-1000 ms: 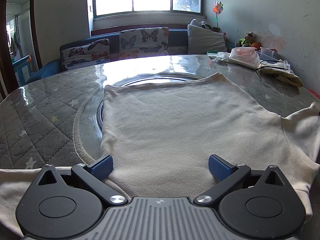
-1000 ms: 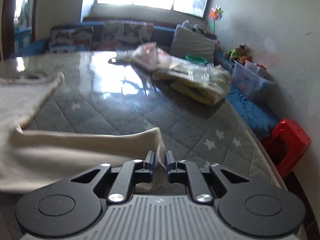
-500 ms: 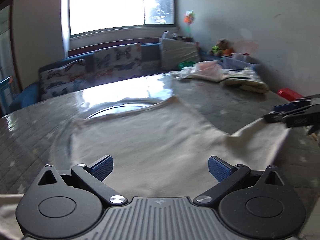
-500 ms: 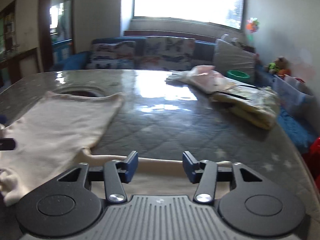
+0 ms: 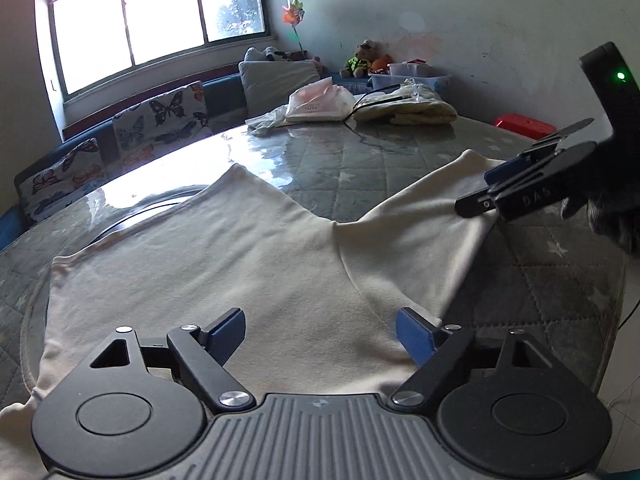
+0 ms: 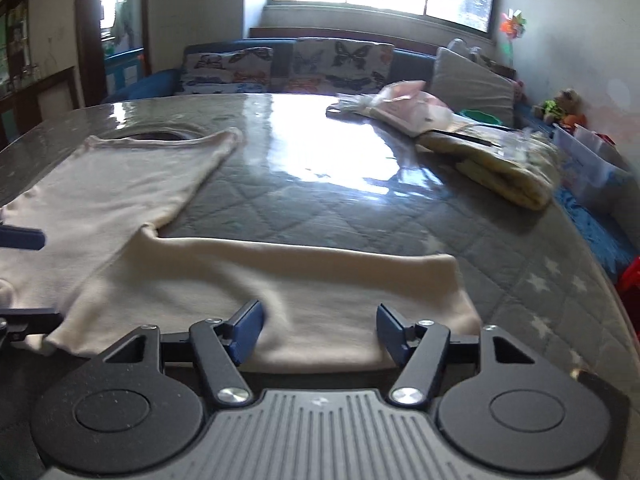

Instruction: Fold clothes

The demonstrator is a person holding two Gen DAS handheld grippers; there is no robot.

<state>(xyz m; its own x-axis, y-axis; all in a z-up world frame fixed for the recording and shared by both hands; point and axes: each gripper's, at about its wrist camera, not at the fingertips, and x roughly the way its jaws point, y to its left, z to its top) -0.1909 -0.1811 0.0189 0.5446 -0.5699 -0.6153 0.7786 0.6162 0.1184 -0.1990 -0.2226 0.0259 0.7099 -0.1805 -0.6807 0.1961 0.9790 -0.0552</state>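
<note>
— What does your left wrist camera show?

— My left gripper (image 5: 320,330) hangs with its blue-padded jaws spread wide and nothing between them. Just ahead of the fingers lies the cream shirt (image 5: 224,264), a soft, matte knit spread flat on the table (image 5: 360,168), whose quilted, star-printed cover gleams under a glossy sheet. The sleeve (image 5: 416,236) runs off to my right, toward my right gripper (image 5: 500,188), which is at the cuff; from this side I cannot tell how its jaws stand. Far ahead sit crinkled bags (image 5: 320,102) and a folded yellow cloth (image 5: 412,110).

— What differs from before?

— Half a second ago the view was blurred; now it is sharp, and the sleeve lies broader and flatter.

— And the right wrist camera?

— There my right gripper (image 6: 318,326) has its jaws parted, empty, with the sleeve (image 6: 280,280) lying directly in front of and between the fingers. The shirt body (image 6: 120,184) stretches away to my left. One second ago these jaws were pinched on the cuff; they have let go, and the sleeve now lies as a long, smooth band on the quilted table (image 6: 360,208).
</note>
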